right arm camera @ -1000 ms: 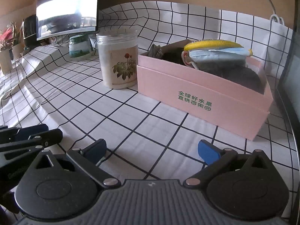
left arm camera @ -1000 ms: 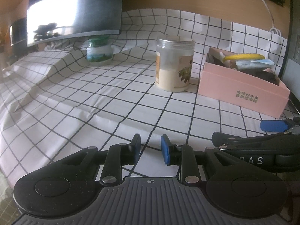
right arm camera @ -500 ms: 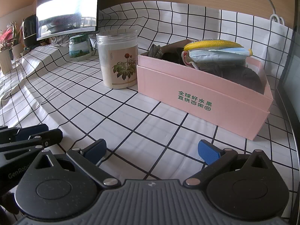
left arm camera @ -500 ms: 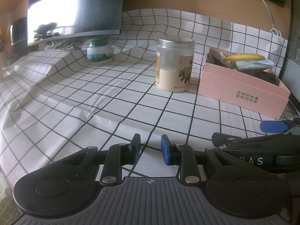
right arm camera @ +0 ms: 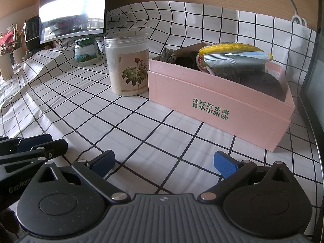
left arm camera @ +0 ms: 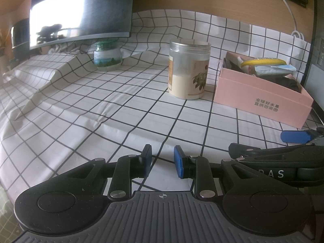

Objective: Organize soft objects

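Note:
A pink cardboard box (right arm camera: 220, 103) with green lettering stands on the checked tablecloth at the right; it also shows in the left wrist view (left arm camera: 261, 101). It holds soft items: a yellow-edged pouch (right arm camera: 228, 47), a grey-blue packet (right arm camera: 232, 60), dark cloth (right arm camera: 263, 83) and a grey sock (right arm camera: 167, 54). My left gripper (left arm camera: 162, 161) is low over the cloth, jaws narrowly apart and empty. My right gripper (right arm camera: 163, 162) is wide open and empty, in front of the box.
A clear jar of pale powder with a plant label (right arm camera: 128, 64) stands left of the box. A small green-lidded jar (right arm camera: 86, 50) sits behind it under a dark monitor (right arm camera: 73, 10). Potted plants (right arm camera: 8, 48) stand far left. A white cable (left arm camera: 289, 10) hangs on the wooden wall.

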A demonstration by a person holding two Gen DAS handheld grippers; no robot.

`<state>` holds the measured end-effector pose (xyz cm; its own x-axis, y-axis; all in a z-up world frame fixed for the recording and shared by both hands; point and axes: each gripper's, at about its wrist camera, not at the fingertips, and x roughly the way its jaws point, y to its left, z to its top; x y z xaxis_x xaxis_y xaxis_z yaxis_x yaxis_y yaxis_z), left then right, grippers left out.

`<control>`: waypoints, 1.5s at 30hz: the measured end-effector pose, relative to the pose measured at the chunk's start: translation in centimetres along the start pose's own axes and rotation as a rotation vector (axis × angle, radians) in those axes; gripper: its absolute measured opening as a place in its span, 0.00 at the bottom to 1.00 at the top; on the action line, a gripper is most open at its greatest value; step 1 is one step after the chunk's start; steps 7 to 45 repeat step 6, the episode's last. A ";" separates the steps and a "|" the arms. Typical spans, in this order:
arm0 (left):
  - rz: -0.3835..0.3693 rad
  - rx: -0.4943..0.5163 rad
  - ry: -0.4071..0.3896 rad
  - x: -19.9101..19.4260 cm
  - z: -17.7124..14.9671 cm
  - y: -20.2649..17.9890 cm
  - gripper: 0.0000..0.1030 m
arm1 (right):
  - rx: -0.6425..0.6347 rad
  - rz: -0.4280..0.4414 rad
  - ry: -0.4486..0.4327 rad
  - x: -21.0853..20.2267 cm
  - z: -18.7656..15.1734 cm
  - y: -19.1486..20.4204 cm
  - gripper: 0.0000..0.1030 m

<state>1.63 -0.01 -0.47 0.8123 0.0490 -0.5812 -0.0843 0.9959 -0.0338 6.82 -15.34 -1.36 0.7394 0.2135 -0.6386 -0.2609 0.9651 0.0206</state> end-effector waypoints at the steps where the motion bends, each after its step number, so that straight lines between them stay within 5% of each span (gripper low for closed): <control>1: 0.000 0.000 0.000 0.0 0.0 0.0 0.26 | 0.000 0.000 0.000 0.0 0.0 0.0 1.00; 45: -0.003 -0.007 0.001 0.0 0.0 0.0 0.26 | 0.000 0.000 0.000 0.0 0.0 0.0 1.00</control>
